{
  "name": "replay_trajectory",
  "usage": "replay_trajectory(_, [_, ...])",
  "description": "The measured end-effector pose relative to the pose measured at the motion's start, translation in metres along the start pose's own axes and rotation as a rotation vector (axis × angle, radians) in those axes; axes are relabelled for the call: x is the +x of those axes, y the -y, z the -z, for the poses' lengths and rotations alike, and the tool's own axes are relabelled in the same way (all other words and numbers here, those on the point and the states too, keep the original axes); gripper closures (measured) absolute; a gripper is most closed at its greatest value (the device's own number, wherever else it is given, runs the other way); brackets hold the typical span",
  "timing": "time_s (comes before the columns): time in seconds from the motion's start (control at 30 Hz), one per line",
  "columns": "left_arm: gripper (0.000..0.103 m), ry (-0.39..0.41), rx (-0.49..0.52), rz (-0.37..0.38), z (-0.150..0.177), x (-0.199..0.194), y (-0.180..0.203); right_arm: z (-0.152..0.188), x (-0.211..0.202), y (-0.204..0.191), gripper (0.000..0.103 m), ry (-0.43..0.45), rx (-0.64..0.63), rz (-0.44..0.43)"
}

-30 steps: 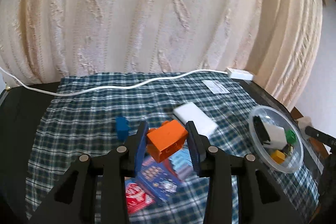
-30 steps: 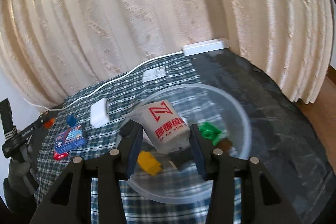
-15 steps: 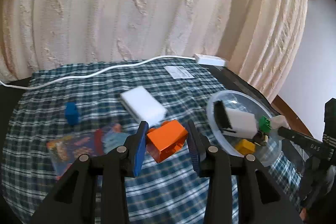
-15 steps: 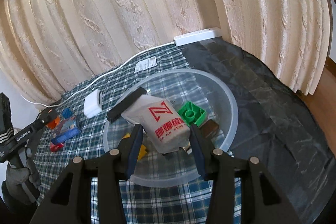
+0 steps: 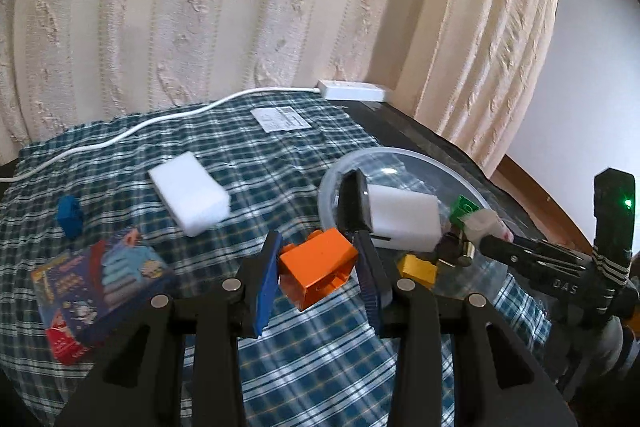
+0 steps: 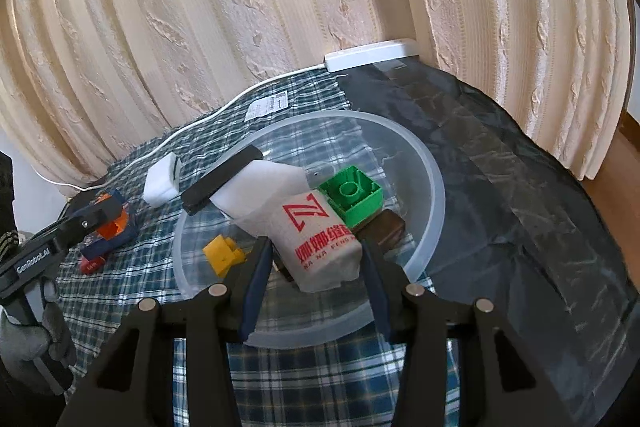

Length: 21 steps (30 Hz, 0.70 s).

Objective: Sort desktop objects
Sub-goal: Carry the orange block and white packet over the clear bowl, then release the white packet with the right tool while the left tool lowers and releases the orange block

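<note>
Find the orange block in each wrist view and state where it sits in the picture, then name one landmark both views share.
Left wrist view: the orange block sits at lower centre, clamped between the left gripper fingers.
Right wrist view: it appears small at the left edge, in that same gripper.
Shared landmark: the clear bowl holding the green block.
</note>
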State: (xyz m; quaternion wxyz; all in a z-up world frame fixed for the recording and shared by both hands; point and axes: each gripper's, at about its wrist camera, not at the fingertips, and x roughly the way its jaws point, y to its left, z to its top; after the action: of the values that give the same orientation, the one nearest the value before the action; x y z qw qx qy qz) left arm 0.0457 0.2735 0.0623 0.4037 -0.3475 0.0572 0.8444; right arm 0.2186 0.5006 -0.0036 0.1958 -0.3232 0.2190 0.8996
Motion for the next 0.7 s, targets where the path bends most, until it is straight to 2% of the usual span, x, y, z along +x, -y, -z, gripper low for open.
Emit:
replay_trajectory(0.27, [0.063, -0.024, 0.025, 0.023, -0.001, 0.013, 0.019, -0.014, 0.01, 0.012, 0.053, 0.023, 0.022, 0.031])
replay_trajectory(0.7, [0.063, -0.053, 0.057, 0.071, -0.006, 0.043, 0.049, -0.012, 0.009, 0.018, 0.053, 0.029, 0.02, 0.054])
